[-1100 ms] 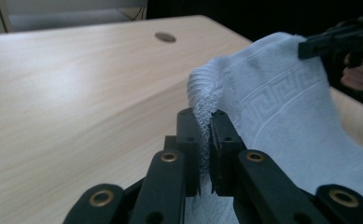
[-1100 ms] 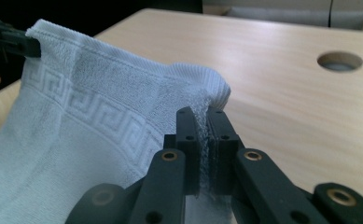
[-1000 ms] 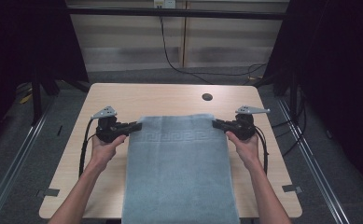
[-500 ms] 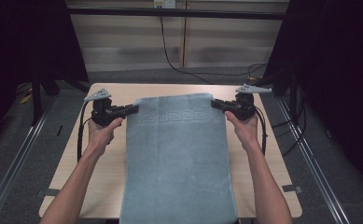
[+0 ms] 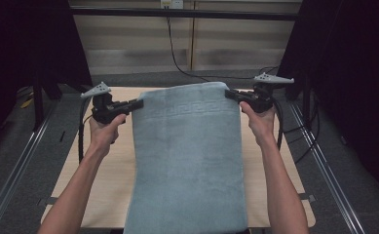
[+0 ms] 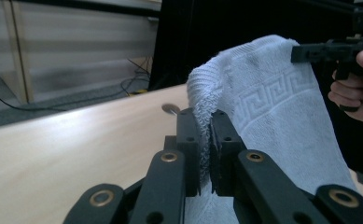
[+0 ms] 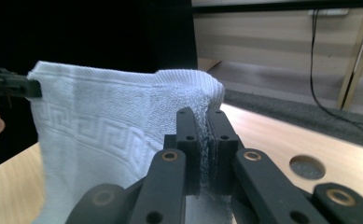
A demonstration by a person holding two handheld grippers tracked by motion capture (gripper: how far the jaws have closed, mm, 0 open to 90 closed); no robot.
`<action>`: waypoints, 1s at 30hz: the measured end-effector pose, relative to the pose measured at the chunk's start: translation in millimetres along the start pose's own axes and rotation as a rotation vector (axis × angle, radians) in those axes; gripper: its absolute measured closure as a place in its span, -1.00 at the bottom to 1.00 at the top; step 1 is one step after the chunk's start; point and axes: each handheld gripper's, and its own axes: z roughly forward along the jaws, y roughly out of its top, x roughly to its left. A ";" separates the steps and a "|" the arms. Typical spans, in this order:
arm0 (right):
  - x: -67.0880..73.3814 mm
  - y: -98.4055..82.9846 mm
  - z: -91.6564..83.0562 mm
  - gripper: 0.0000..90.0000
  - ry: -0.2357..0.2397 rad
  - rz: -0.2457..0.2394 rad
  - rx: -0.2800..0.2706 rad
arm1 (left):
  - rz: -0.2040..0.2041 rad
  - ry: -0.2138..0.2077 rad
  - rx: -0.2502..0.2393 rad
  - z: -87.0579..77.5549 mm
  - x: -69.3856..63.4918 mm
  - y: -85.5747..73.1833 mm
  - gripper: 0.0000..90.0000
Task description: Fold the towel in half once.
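With both tongs, left (image 5: 137, 103) and right (image 5: 230, 93), clamped on the towel (image 5: 187, 161) corners (thin bites), uneven pulling could slip one corner free.

The towel (image 5: 187, 161) runs off the bottom edge of the high view, so its lower end cannot be seen, and it covers the middle of the desk (image 5: 109, 180). In the left gripper view the far hand (image 6: 359, 84) is cut by the right edge. Both elbows fall outside the high view.
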 end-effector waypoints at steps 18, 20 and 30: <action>28.6 -19.6 -33.3 0.91 0.049 -0.050 -0.008 | 0.108 -0.028 0.021 -27.0 -30.9 6.4 0.88; 36.9 -30.1 -42.6 0.91 0.070 -0.058 0.000 | 0.100 -0.077 0.011 -40.7 -42.0 -10.1 0.88; 73.0 -69.5 -87.6 0.91 0.102 -0.077 0.069 | 0.070 -0.105 0.078 -70.8 -67.7 -60.0 0.88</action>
